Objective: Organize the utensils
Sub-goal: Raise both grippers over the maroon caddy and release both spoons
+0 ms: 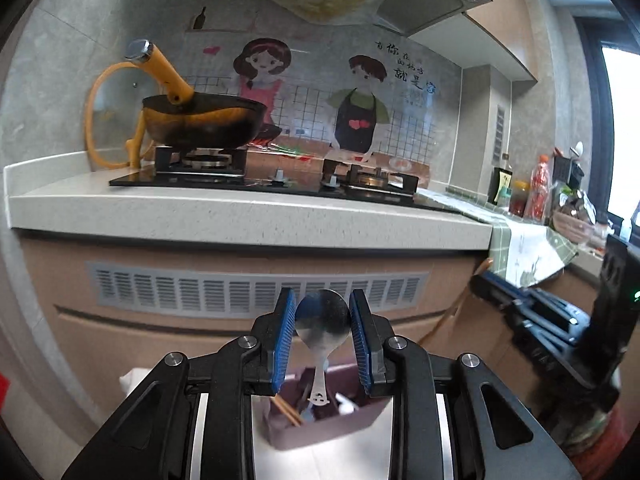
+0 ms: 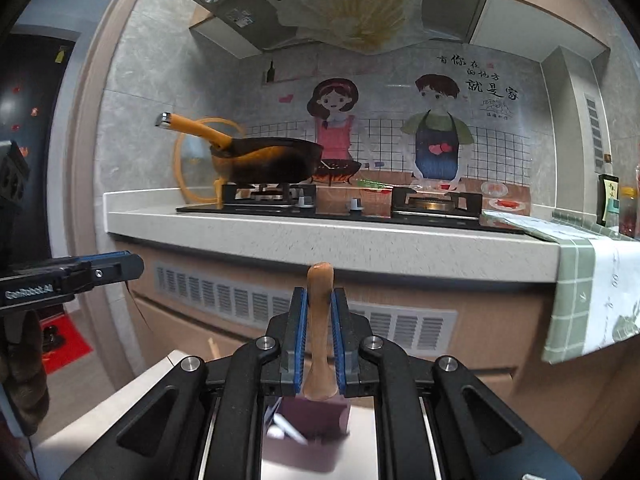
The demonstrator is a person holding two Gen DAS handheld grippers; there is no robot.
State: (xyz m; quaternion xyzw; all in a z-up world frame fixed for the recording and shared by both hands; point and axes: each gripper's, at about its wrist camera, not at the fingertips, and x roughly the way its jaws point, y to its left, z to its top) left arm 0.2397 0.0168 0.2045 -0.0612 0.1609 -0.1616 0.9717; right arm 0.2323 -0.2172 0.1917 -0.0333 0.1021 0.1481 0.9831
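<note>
**Both tongs loaded over purple holder**

L tongs: moderately wide, blue pads pinching bowl of metal spoon at its 2 edges; handle hangs down twd purple utensil holder below. Holder has chopsticks + white utensil inside.

R tongs: narrow, clamped on wooden handle, upright, top end poking above pads, lower end over same holder. Desk w/ stove + pan behind.

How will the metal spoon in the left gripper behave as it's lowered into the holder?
Polished metal spoon looks stiff yet slippery; left gripper pinches only its rounded bowl, so it may pivot. The handle hangs over the purple holder, probably dropping in cleanly.
</note>
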